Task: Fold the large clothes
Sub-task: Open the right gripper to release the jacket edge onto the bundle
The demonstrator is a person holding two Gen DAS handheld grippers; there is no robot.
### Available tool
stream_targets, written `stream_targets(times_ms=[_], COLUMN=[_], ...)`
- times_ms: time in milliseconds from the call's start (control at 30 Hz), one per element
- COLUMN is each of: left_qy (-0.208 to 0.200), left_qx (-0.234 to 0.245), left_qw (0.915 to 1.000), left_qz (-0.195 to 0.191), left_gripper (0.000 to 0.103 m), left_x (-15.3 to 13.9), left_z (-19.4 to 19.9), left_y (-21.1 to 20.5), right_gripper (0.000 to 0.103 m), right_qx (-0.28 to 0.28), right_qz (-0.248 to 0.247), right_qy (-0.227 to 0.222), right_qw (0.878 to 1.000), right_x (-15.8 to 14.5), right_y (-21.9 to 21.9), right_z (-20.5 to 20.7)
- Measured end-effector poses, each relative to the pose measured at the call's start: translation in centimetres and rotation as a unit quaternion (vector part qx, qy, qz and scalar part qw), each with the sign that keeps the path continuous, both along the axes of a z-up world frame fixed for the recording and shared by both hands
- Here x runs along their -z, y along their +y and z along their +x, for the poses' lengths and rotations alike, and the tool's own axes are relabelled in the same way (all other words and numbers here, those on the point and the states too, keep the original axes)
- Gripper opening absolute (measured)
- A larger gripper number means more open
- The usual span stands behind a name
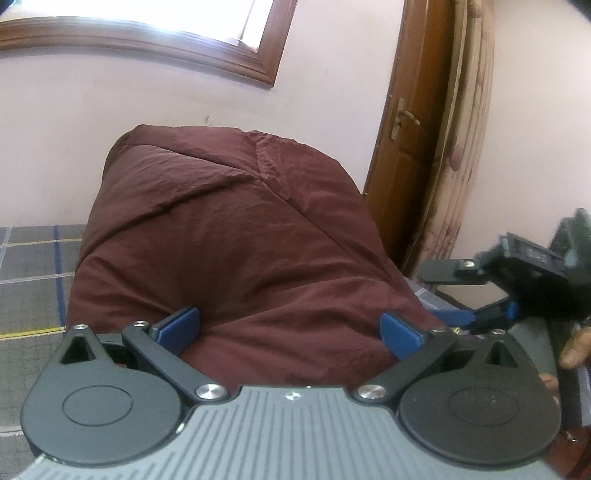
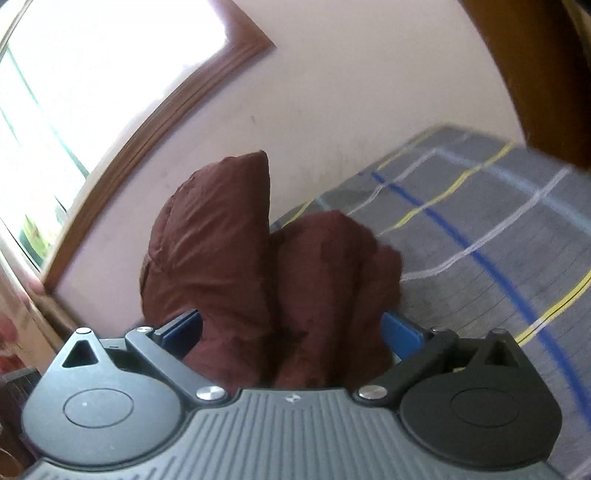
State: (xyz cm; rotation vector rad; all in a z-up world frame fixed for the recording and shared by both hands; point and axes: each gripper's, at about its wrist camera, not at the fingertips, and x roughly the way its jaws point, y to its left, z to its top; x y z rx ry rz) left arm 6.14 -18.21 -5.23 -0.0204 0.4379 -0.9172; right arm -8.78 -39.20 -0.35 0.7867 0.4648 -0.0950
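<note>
A dark maroon garment (image 1: 229, 236) fills the middle of the left wrist view, bunched up and raised in front of the wall. My left gripper (image 1: 290, 330) has its blue pads wide apart with the cloth lying between them. In the right wrist view the same maroon garment (image 2: 258, 266) stands in folds between the blue pads of my right gripper (image 2: 291, 328), which are also wide apart. The right gripper also shows at the right edge of the left wrist view (image 1: 517, 280), held by a hand.
A bed with a grey checked sheet (image 2: 480, 229) with blue, yellow and white lines lies under the garment; it also shows at the left (image 1: 33, 280). A pink wall, a wood-framed window (image 1: 166, 33), a wooden door (image 1: 406, 122) and a floral curtain (image 1: 461, 147) stand behind.
</note>
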Motion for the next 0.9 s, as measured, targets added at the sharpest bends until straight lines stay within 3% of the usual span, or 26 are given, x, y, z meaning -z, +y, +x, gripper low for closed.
stream_targets(times_ms=[133, 367, 533, 900], left_qy=[-0.003, -0.002, -0.003, -0.01], left_qx=[-0.003, -0.008, -0.008, -0.013], left_qw=[0.9999, 0.9995, 0.9992, 0.9988], left_qz=[0.013, 0.029, 0.038, 0.047], left_gripper=[0.102, 0.102, 0.102, 0.102], left_x=[-0.3, -0.5, -0.7, -0.6], left_z=[0.0, 0.0, 0.1, 0.3], left_y=[-0.4, -1.1, -1.8, -1.9], right_gripper=[0.103, 0.103, 0.103, 0.103], right_qx=[-0.023, -0.061, -0.08, -0.068], right_qz=[0.025, -0.036, 0.002, 0.018], right_qy=[0.018, 0.039, 0.028, 0.041], right_qw=[0.999, 0.997, 0.996, 0.997], right_x=[1.1, 2.1, 3.3, 3.2], right_y=[0.1, 0.6, -1.3, -0.4], right_z=[2.3, 5.7, 5.7, 5.1])
